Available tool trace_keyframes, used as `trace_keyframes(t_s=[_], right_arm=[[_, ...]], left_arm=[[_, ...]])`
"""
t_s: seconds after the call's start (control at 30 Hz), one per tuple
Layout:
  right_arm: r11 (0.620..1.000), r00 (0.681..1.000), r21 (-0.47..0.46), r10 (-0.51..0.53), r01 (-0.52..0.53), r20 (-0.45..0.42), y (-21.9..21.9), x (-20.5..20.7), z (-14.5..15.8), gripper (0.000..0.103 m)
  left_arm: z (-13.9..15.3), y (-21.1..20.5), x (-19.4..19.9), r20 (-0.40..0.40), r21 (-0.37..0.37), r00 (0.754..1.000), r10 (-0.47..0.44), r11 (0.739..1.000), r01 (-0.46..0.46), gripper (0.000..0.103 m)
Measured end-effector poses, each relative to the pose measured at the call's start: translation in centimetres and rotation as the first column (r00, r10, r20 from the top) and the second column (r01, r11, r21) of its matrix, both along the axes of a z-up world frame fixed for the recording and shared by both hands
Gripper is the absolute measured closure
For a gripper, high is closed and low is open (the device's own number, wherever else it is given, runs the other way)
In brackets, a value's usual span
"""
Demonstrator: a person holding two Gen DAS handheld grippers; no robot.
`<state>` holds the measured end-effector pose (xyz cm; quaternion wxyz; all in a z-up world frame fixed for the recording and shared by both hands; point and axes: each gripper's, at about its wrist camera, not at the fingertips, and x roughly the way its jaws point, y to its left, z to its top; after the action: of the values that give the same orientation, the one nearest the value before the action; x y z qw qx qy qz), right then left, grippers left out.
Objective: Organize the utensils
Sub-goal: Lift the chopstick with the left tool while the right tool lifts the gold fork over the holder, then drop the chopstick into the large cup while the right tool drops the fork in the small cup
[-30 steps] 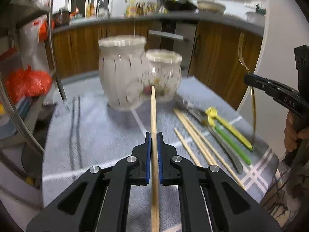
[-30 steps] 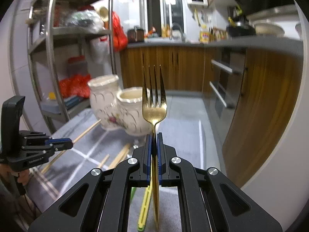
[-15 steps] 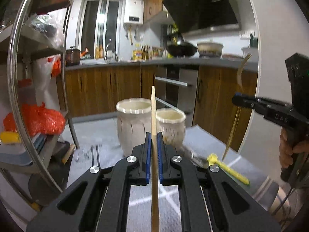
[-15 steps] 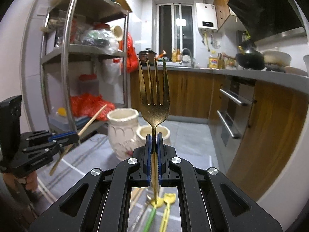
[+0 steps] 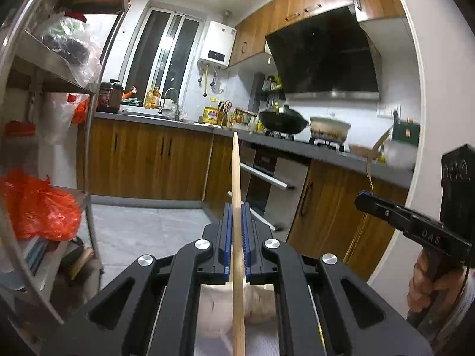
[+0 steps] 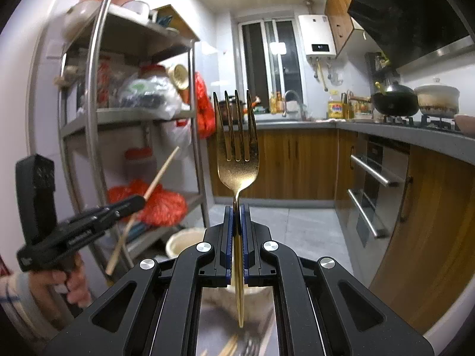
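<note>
Left tool (image 5: 236, 237) clamped on a wooden chopstick (image 5: 236, 178), tip pointing up toward the far kitchen counter (image 5: 311, 151). Right tool (image 6: 236, 237) clamped on a gold fork (image 6: 236, 160), tines upright. Metal shelf rack (image 6: 95, 118) crowding the left, red bag (image 5: 35, 204) on it. Below both tools, partly hidden, cream ceramic jars (image 6: 184, 241); contents cannot be told. More chopsticks (image 6: 228, 348) blurred on the table beneath.
</note>
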<state>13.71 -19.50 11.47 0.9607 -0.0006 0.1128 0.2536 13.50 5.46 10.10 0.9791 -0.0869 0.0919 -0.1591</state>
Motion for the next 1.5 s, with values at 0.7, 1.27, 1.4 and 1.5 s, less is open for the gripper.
trace_keyframes(t_s=[0.7, 1.27, 1.4, 1.5], right_arm=[[0.997, 0.997, 0.066, -0.032, 0.037, -0.070, 1.4, 7.3, -4.4, 0.097], [1.000, 0.985, 0.005, -0.016, 0.017, -0.173, 2.4, 9.0, -8.5, 0.097], [1.000, 0.984, -0.005, -0.024, 0.023, -0.178, 2.4, 9.1, -8.9, 0.097], [1.000, 0.984, -0.005, -0.029, 0.028, -0.176, 2.3, 9.0, -8.9, 0.097]], left_arm=[[-3.5, -2.8, 8.6, 0.026, 0.042, 0.995, 0.092, 0.995, -0.093, 0.097], [-5.9, -2.5, 6.4, -0.035, 0.111, 0.990, 0.134, 0.985, -0.129, 0.097], [-6.3, -2.5, 6.7, -0.048, 0.128, 0.989, 0.138, 0.983, -0.131, 0.097], [-6.5, -2.5, 6.8, -0.052, 0.134, 0.989, 0.142, 0.982, -0.134, 0.097]])
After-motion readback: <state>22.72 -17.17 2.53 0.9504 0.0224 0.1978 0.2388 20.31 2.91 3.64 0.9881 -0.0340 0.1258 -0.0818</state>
